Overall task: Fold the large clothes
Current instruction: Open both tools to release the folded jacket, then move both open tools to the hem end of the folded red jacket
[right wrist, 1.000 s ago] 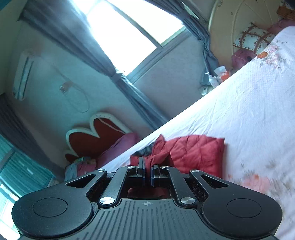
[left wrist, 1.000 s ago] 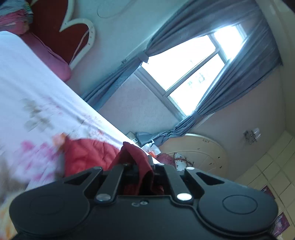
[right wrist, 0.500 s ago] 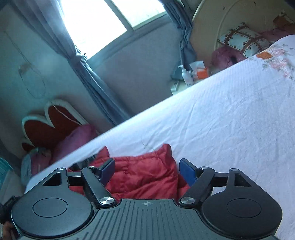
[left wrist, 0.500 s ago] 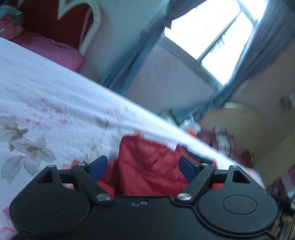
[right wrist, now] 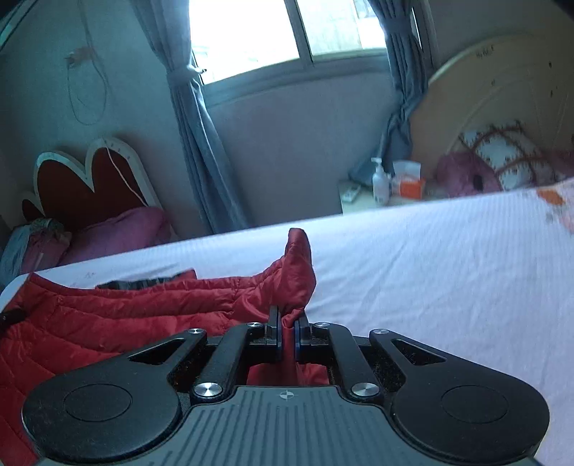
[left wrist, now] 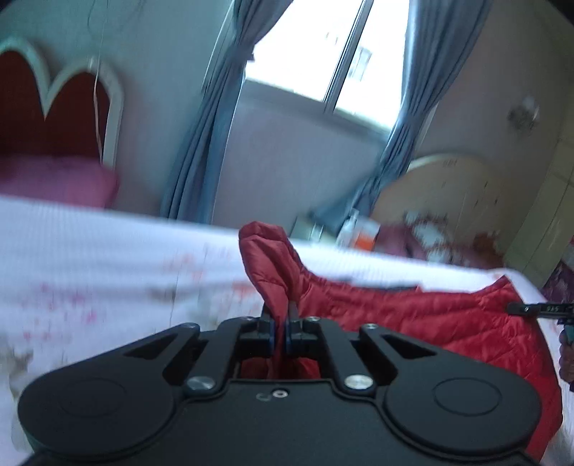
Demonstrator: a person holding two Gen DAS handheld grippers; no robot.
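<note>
A red quilted jacket (left wrist: 412, 315) lies spread on the white flowered bed sheet (left wrist: 89, 258). In the left wrist view my left gripper (left wrist: 279, 331) is shut on a bunched corner of the jacket, and a fold of it stands up above the fingers. The rest of the jacket stretches away to the right. In the right wrist view my right gripper (right wrist: 286, 337) is shut on another pinched corner of the red jacket (right wrist: 125, 308), which spreads off to the left. A fold rises above these fingers too. The other gripper shows as a dark tip (left wrist: 538, 308) at the right edge.
The bed sheet (right wrist: 430, 279) runs wide to the right. A heart-shaped red headboard (right wrist: 82, 182) and pink pillow (right wrist: 118, 229) are at the left. A bedside stand (right wrist: 362, 197) with a pump bottle (right wrist: 379, 181) is under the curtained window (right wrist: 258, 32). A round headboard (right wrist: 502, 93) is at right.
Both grippers let go of the jacket, stood open over it half a second ago, then shut on new corners. Both views rolled level and dropped closer to the bed.
</note>
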